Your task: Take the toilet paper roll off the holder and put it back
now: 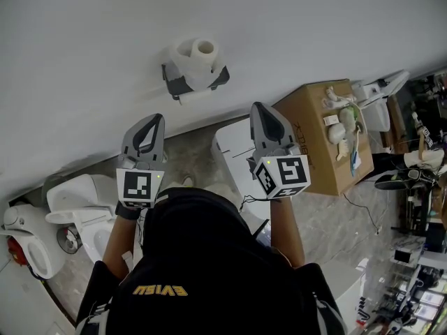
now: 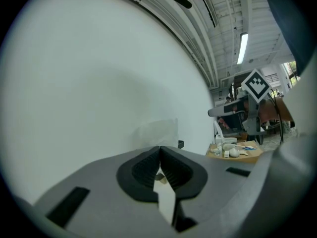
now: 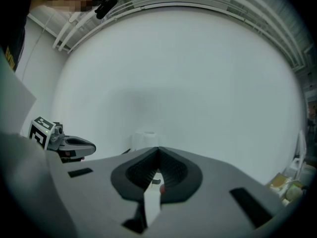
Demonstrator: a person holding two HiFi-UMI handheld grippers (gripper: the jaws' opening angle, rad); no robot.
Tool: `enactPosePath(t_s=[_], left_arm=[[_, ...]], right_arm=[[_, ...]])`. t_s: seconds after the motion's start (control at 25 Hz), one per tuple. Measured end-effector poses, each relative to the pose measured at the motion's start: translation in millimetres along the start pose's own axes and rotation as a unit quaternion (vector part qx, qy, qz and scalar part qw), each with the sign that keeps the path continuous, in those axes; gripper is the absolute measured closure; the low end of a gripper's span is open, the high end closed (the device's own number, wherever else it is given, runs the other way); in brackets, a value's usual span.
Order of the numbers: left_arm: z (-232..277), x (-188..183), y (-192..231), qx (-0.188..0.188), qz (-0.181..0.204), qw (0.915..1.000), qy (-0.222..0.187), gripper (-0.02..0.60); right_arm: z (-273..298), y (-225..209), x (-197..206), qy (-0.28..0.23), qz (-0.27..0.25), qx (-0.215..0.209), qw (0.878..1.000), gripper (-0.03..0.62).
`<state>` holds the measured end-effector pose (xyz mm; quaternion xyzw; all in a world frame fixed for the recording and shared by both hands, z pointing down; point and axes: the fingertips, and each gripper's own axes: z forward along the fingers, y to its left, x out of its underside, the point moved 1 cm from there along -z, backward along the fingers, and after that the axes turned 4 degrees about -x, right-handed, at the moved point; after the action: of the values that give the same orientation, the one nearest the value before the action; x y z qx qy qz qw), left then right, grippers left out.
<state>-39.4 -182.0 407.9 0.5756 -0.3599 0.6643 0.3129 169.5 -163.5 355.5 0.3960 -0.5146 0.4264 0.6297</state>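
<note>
The toilet paper roll (image 1: pixel 195 56) sits on its dark holder (image 1: pixel 180 86), fixed to the far white wall (image 1: pixel 84 54). Nothing is touching it. Nearer, the left hand-held gripper (image 1: pixel 152 125) and the right hand-held gripper (image 1: pixel 262 115) point toward the wall on either side of the roll, well short of it. Each has its jaws closed together on nothing. With the roll mounted, either the removal has not begun or the return is finished; the views cannot settle which.
</note>
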Motion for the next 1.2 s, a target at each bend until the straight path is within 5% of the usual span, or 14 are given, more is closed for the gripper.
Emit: enactPosePath(t_s=[1.08, 1.2], left_arm=[[-3.5, 5.2, -0.4, -0.002, -0.012, 0.9999, 0.003, 0.569], [-4.6, 8.5, -1.1, 0.003, -0.044, 0.9990, 0.008, 0.569]], right_arm=[[1.2, 7.7, 2.7, 0.016, -0.015, -0.021, 1.000, 0.600], [-0.3, 6.2, 5.4, 0.028, -0.035, -0.025, 0.999, 0.600]])
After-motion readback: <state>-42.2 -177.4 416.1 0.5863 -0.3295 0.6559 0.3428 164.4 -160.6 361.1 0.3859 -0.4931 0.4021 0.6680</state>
